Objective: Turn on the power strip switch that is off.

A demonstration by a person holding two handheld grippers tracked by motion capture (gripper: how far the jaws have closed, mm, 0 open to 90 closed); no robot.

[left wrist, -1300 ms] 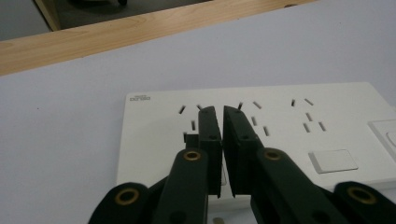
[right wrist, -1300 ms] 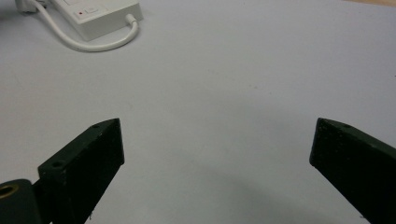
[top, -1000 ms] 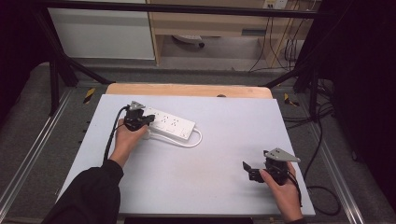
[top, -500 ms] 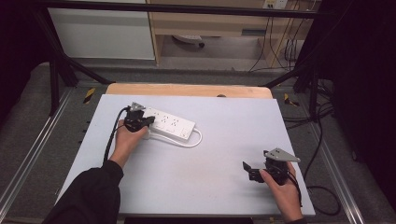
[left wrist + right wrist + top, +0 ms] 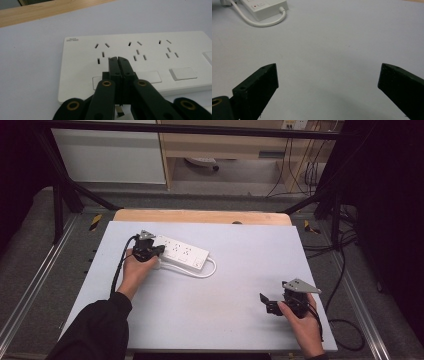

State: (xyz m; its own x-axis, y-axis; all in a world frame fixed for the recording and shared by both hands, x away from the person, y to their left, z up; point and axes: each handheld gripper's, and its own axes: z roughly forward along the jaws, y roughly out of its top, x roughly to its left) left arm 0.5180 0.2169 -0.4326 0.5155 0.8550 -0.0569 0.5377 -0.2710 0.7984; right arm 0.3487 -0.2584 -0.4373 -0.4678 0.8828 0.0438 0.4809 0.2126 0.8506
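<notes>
While nothing has shifted since a second ago, the left gripper (image 5: 150,251) stays put with jaws pressed together, tips on the white power strip (image 5: 181,254) at the table's (image 5: 240,320) far left, seemingly poised at a switch. Its own view shows the sockets and rocker switches (image 5: 182,73); the right gripper (image 5: 272,304) idles near right, jaws wide apart.

Pale table top (image 5: 200,315); wooden edge (image 5: 200,216) behind; white cabinet (image 5: 110,157) beyond.

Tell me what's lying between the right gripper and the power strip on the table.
Nothing but bare table: in the high view, the stretch from the right gripper to the power strip and its white cord is bare.
</notes>
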